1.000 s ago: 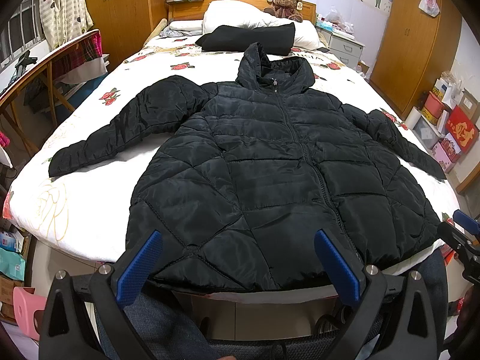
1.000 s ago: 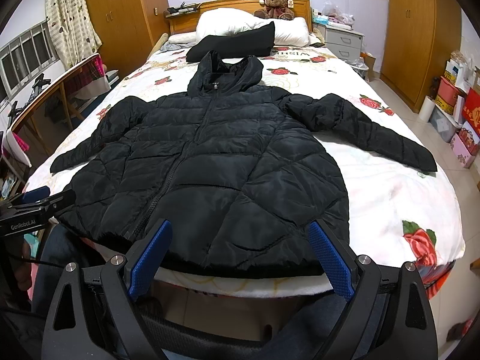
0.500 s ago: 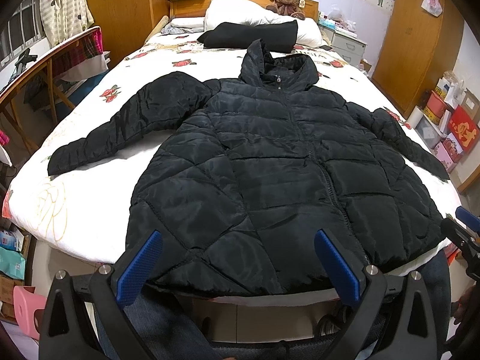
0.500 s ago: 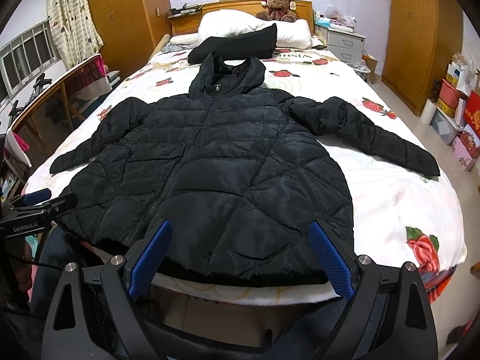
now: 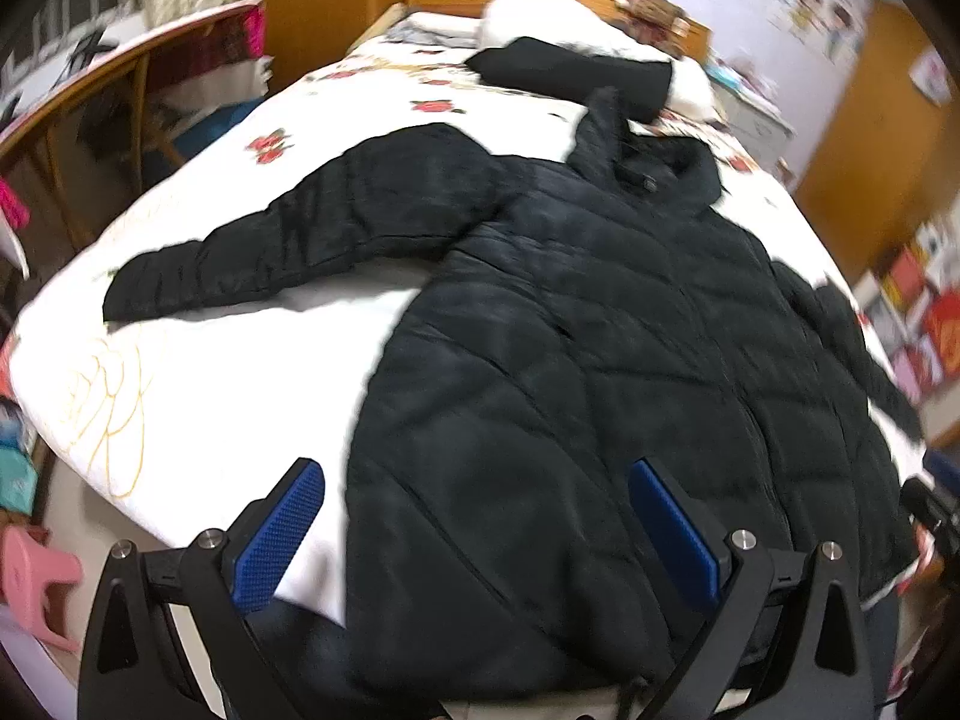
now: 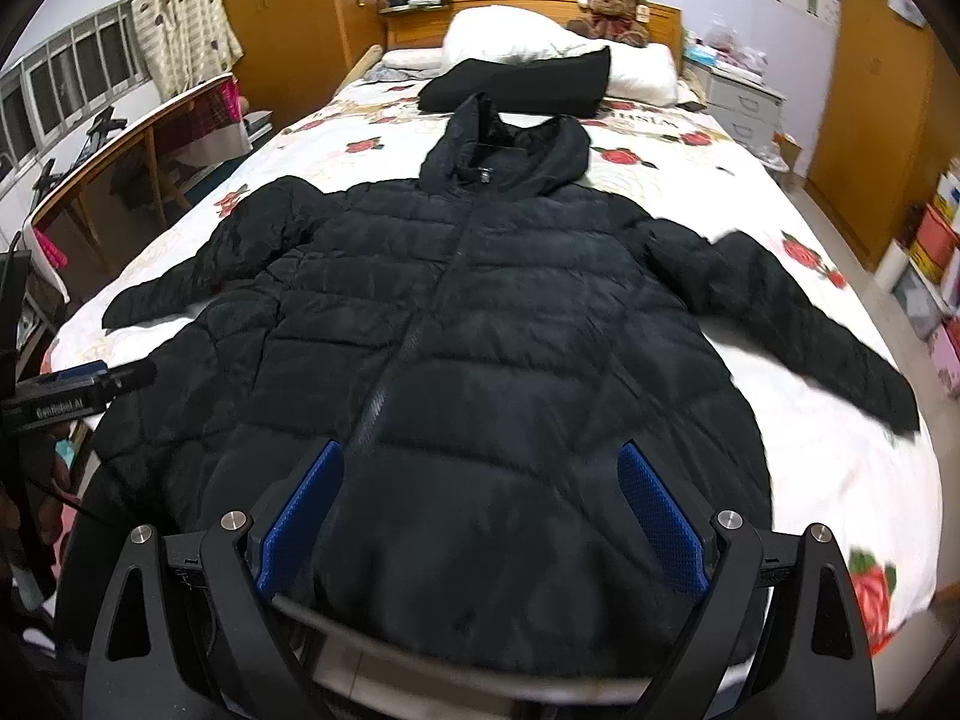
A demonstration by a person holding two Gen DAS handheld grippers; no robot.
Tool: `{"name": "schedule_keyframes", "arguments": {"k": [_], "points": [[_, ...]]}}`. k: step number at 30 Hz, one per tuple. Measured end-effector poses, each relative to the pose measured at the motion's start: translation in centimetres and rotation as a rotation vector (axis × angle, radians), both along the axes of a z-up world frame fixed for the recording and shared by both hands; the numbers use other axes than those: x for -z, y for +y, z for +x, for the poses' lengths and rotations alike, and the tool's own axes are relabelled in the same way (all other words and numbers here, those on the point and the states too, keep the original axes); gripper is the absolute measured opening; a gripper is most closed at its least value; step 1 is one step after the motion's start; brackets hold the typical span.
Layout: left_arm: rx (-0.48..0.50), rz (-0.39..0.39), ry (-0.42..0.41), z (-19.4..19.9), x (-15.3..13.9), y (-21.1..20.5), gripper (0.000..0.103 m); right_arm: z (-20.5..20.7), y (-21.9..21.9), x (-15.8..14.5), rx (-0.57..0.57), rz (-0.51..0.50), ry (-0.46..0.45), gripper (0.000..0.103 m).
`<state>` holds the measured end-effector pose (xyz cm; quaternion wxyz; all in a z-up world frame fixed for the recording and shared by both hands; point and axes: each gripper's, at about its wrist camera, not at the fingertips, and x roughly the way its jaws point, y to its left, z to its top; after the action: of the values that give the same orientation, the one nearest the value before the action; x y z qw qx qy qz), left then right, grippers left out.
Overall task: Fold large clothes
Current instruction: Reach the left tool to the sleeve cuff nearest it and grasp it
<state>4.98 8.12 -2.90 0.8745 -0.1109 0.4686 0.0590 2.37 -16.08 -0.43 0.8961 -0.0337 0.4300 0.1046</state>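
A black padded jacket (image 6: 480,324) lies face up on the bed (image 6: 840,468), zipped, hood toward the headboard, both sleeves stretched out toward the side edges and its hem hanging over the foot edge. That flat spread looks meant to make the folds easy. The left gripper (image 5: 474,522) hovers spread wide above the hem's left corner, holding nothing. The right gripper (image 6: 480,504) hangs just as wide over the middle of the hem, also empty. A folded dark garment (image 6: 522,84) rests against the pillow (image 6: 516,36).
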Motion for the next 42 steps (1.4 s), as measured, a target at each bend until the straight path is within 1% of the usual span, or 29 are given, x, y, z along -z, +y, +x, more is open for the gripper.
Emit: {"name": "schedule_keyframes", "arguments": {"k": [5, 10, 14, 16, 19, 24, 29, 32, 35, 36, 38, 40, 41, 42], "points": [[-0.092, -0.031, -0.013, 1.9, 0.7, 4.4, 0.102, 3.0, 2.2, 0.6, -0.044, -0.003, 0.004, 0.093], [-0.177, -0.004, -0.030, 3.6, 1.4, 8.6, 0.091, 5.8, 4.2, 1.4, -0.080, -0.017, 0.010, 0.093], [-0.257, 0.009, -0.027, 4.9, 2.4, 12.3, 0.091, 7.6, 5.6, 1.9, -0.100, -0.024, 0.009, 0.093], [-0.287, -0.013, -0.022, 5.4, 3.1, 14.1, 0.091, 8.4, 6.3, 2.2, -0.110, -0.027, 0.012, 0.093], [-0.348, -0.008, -0.009, 5.9, 4.1, 16.4, 0.091, 9.4, 7.0, 2.7, -0.117, -0.035, 0.019, 0.093], [-0.444, -0.027, 0.005, 6.4, 5.9, 20.0, 0.090, 11.0, 7.9, 3.8, -0.124, -0.047, 0.035, 0.093], [-0.530, -0.072, 0.015, 6.5, 7.8, 23.4, 0.087, 12.0, 8.2, 4.8, -0.120, -0.052, 0.049, 0.093], [-0.578, -0.077, 0.023, 6.5, 8.7, 25.1, 0.083, 12.5, 8.0, 5.2, -0.113, -0.058, 0.054, 0.093], [-0.610, -0.072, 0.021, 6.7, 9.2, 26.4, 0.076, 12.9, 7.6, 5.6, -0.099, -0.063, 0.062, 0.093], [-0.615, -0.068, 0.016, 6.9, 9.3, 26.8, 0.072, 13.0, 7.4, 5.8, -0.094, -0.063, 0.066, 0.093], [-0.631, -0.045, 0.017, 7.3, 9.6, 27.5, 0.060, 13.3, 7.0, 6.0, -0.084, -0.064, 0.072, 0.093], [-0.644, -0.024, 0.026, 7.7, 10.0, 28.0, 0.037, 13.5, 6.6, 6.3, -0.072, -0.064, 0.079, 0.093], [-0.643, -0.021, 0.027, 7.9, 10.1, 28.2, 0.032, 13.6, 6.4, 6.4, -0.067, -0.064, 0.081, 0.093], [-0.642, -0.016, 0.028, 8.1, 10.0, 28.3, 0.021, 13.7, 6.2, 6.4, -0.062, -0.064, 0.082, 0.093]]}}
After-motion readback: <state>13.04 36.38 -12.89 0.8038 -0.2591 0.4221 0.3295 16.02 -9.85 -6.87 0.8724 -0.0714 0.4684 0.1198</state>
